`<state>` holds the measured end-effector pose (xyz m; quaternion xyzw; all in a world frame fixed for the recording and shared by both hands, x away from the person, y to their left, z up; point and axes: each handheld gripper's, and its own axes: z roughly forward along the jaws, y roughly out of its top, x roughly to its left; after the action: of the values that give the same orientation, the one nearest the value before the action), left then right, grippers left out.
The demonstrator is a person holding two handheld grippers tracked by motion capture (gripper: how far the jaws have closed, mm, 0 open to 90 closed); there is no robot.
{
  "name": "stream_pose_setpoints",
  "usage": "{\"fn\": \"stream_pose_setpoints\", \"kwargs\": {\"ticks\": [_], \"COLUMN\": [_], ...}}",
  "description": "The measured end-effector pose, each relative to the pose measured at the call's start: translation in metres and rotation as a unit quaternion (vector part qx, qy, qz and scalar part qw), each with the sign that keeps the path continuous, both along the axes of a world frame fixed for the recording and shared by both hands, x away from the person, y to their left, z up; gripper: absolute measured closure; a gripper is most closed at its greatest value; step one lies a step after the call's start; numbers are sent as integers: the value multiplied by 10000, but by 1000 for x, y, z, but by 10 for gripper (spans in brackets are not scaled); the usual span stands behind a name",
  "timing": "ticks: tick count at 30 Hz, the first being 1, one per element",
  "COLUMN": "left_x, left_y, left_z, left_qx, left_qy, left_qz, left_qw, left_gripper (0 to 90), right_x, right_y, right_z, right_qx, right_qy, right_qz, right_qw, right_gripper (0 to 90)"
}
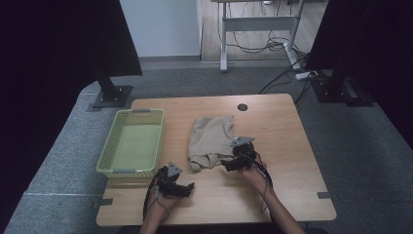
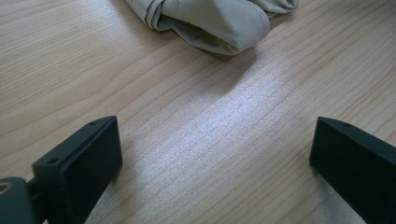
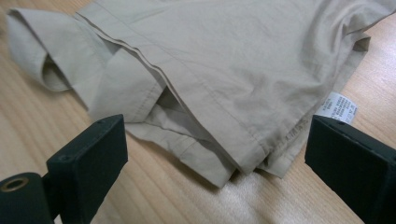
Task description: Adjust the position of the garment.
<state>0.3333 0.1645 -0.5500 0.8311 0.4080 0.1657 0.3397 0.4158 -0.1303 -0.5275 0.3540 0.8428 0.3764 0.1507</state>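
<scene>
A beige folded garment [image 1: 211,139] lies near the middle of the wooden tabletop [image 1: 272,195], a little toward the far edge, with its rumpled hem end pointing at the near edge. In the right gripper view the layered hems and a small white care label [image 3: 339,107] at the garment's edge are plain to see.

The right gripper [image 1: 227,165] sits low at the garment's near right corner, held by the person's right hand [image 1: 253,173]. Its jaws stand wide apart, one on each side of the folded hem, and the cloth lies between them without being pinched; whether the jaws touch the fabric cannot be told.

The left gripper [image 1: 187,187] rests nearer the front edge, just by the near right corner of the yellow-green plastic basket [image 1: 110,146], which stands along the left edge of the tabletop. Its jaws are also spread wide, over bare wood, and the garment's rolled end [image 2: 219,23] lies beyond them, apart from both jaws.

A dark round cable grommet [image 1: 242,107] marks the tabletop close to the far edge.
</scene>
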Motion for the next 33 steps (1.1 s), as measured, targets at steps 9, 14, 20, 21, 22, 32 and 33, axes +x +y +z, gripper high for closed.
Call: {"fn": "stream_pose_setpoints", "kwargs": {"ticks": [9,14,20,21,22,32,33], "left_x": [0,0,1,1,1,1,1], "left_y": [0,0,1,1,1,0,0], "left_z": [0,0,0,0,0,0,0], "left_qx": [5,4,-2,-3,-4,-1,-1], "left_qy": [-2,1,-2,-2,-2,-5,-6], "left_qz": [14,29,89,89,90,90,89], "left_qw": [10000,10000,10000,10000,10000,10000,10000], "left_gripper": [22,23,25,25,25,26,26], "right_x": [-10,-16,-21,-23,-23,-39,-40], "right_y": [-10,-18,-27,-28,-28,-48,-51], "right_z": [6,10,13,13,13,13,13], "right_qx": [57,80,78,82,82,181,192], "right_qy": [15,10,-11,-17,-17,-39,-21], "right_qz": [81,109,93,87,87,16,-8], "right_qw": [10000,9999,9999,9999,9999,9998,9998], "right_gripper": [53,52,50,50,50,50,50]}}
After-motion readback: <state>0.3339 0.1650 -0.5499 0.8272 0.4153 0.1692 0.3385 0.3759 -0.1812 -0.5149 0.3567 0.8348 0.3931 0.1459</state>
